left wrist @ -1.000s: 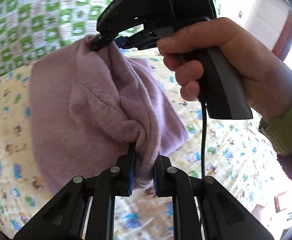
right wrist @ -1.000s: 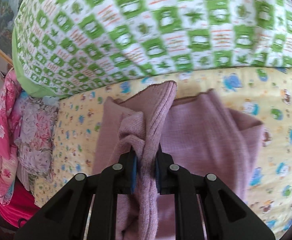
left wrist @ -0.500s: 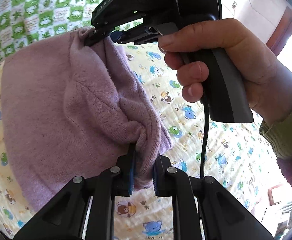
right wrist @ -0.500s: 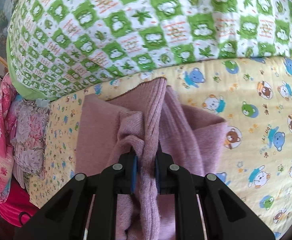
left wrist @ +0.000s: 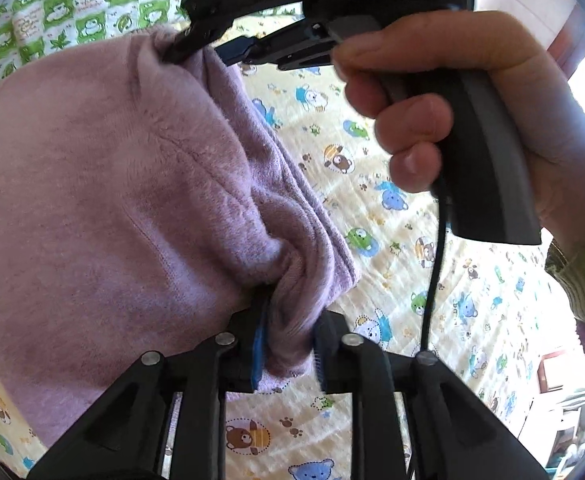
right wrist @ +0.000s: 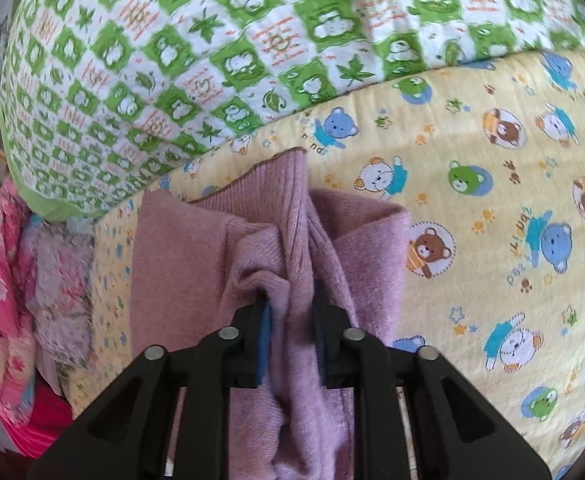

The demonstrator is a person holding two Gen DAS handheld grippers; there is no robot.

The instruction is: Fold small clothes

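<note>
Lower now, purple garment (left wrist: 104, 200) stretched claw-to-claw.

the purple garment (left wrist: 112, 200) is soft, fuzzy fleece-like cloth, matt, with a ribbed knit edge (right wrist: 292, 208). the yellow bear-print sheet (right wrist: 492, 200) is smooth matt cotton-like cloth; the green checked quilt (right wrist: 212, 40) looks lightly puckered. the left gripper (left wrist: 288, 340) and right gripper (right wrist: 292, 340) are matt black plastic with shiny metal rivets.
</note>
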